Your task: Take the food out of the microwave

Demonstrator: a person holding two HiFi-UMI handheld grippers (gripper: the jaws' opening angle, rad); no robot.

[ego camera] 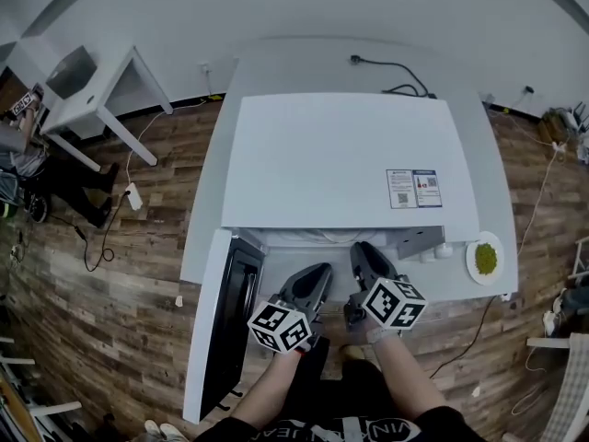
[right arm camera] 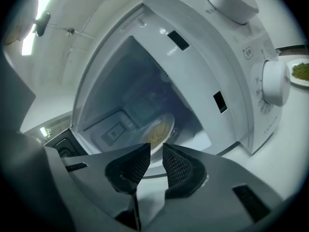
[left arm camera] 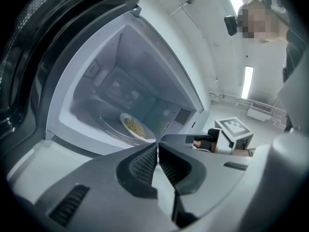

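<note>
Head view: looks down on one white microwave standing on a pale table, with its door swung wide to the left. Counts the opening as done, then. Shows nothing lifted out so far. Finds the plate of yellow food inside the cavity, lying on the glass turntable, touched by neither tool.

Leaves the main part to do, by the look of it: reaching in, taking the plate by its rim, carrying it out.

Places the left gripper just outside the opening, jaws pressed together on nothing. Places the right gripper beside it, jaws a narrow gap apart, likewise empty and aimed at the plate.

Counting up: one microwave, one door, two grippers, two plates — the one with yellow food in the oven, plus a second plate of green food out on the table, right of the microwave and well apart from both grippers.
</note>
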